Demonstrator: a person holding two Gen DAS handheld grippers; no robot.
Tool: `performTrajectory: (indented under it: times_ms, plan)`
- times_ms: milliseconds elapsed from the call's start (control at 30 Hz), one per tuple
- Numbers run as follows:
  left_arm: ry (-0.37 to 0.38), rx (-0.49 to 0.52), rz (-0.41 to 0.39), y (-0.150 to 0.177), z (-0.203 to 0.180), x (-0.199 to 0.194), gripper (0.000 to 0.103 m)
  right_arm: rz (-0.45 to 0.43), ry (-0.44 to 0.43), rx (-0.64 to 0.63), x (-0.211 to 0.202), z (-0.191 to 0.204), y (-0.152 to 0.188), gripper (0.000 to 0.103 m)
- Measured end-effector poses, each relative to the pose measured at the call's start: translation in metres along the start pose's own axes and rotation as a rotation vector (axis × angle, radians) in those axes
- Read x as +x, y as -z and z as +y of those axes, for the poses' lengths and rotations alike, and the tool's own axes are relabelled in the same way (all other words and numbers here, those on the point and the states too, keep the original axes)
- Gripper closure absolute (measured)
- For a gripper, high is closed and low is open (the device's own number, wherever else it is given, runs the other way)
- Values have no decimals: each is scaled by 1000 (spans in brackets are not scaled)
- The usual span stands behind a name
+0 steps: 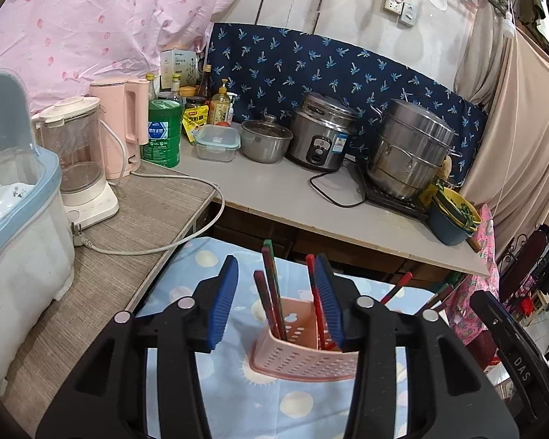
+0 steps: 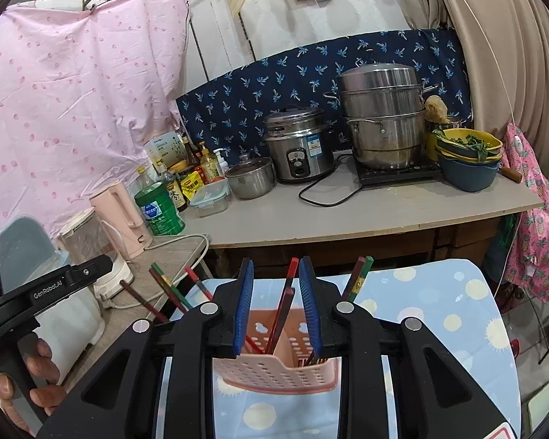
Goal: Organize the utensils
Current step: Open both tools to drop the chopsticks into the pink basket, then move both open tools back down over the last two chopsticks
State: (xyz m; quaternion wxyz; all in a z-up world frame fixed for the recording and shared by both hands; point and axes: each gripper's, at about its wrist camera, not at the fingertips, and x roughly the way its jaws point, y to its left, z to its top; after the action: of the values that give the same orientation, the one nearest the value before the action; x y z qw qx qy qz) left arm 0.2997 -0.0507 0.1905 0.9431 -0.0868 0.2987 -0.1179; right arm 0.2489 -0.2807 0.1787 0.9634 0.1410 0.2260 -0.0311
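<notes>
Nearest in the left wrist view, the left gripper [image 1: 276, 303] is seen with its blue pads spread wide and nothing gripped between them. Just beyond it, a pink perforated utensil holder [image 1: 303, 351] is set on a light blue patterned cloth [image 1: 208, 362], and red-and-green chopsticks [image 1: 272, 292] are stood upright and slightly tilted inside it. In the right wrist view, the right gripper [image 2: 276, 305] is likewise held open, its pads parted on either side of two chopsticks [image 2: 287, 311] rising from the holder [image 2: 274, 369]; no contact with them can be made out. Further chopsticks [image 2: 358, 278] are seen to the right of that gripper and others [image 2: 168, 289] to the left. Farther off, a grey counter [image 1: 292, 197] is occupied by a rice cooker [image 1: 320, 135] and a steel steamer pot [image 1: 410, 150], with a pink kettle [image 1: 119, 128] at far left.
</notes>
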Motion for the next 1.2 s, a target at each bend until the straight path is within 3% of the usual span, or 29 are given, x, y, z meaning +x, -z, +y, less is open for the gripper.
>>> performTrajectory:
  times_ms: [333,467,667,1200]
  plan:
    - [-29,46,22,31,1,-32,54,8,-21,-35,-40,13,32,76]
    - [-50,76,26,49,0,-47,49,16,-25,-47,-56,20,48,70]
    - [-88,109,21,79,0,-68,41,32,-9,-81,-81,31,76,70]
    - [-127,108,110,155,21,-91,41,111,1,-80,-121,38,150,70]
